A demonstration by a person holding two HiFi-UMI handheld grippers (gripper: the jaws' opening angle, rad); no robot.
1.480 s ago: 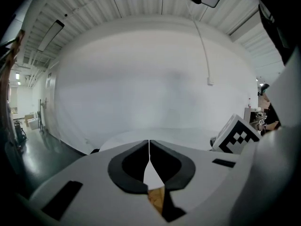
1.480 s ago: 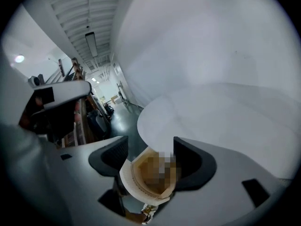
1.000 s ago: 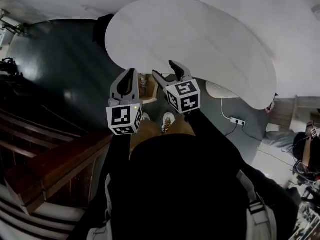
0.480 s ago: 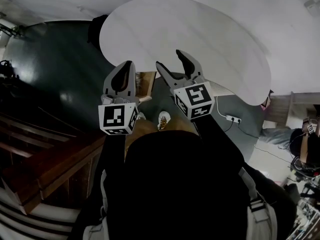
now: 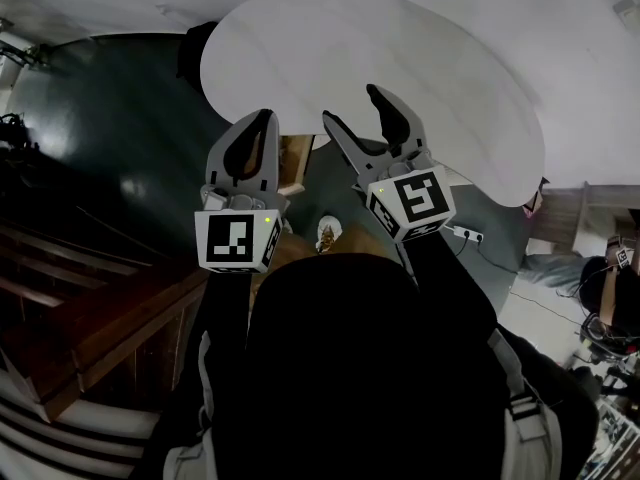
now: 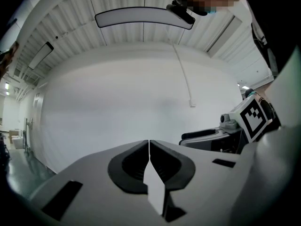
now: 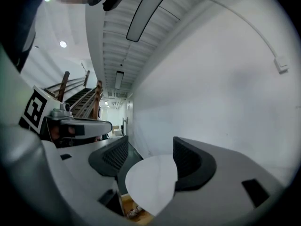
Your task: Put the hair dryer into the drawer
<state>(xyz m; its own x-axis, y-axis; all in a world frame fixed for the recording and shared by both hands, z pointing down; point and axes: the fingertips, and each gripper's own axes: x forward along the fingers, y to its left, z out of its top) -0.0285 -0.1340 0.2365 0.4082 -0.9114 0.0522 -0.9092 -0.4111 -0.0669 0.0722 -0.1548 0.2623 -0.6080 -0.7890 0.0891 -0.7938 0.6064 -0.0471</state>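
No hair dryer and no drawer shows in any view. I hold both grippers up in front of my dark-clothed body, over the near edge of a white rounded table (image 5: 400,68). My left gripper (image 5: 260,120) is shut with nothing in it; its two dark pads meet in the left gripper view (image 6: 149,144). To its right, my right gripper (image 5: 352,108) stands open and empty, with a wide gap between the pads in the right gripper view (image 7: 150,147). Through that gap the table (image 7: 150,185) shows below.
A wooden stair rail (image 5: 100,318) runs along the left over a dark green floor. A small wooden piece (image 5: 295,163) sits partly under the table's edge, above my shoes (image 5: 328,233). A white power strip (image 5: 467,235) lies on the floor at the right. White walls fill both gripper views.
Both grippers have risen closer to the head camera, and the right one has drifted right. The left stays shut and the right open.
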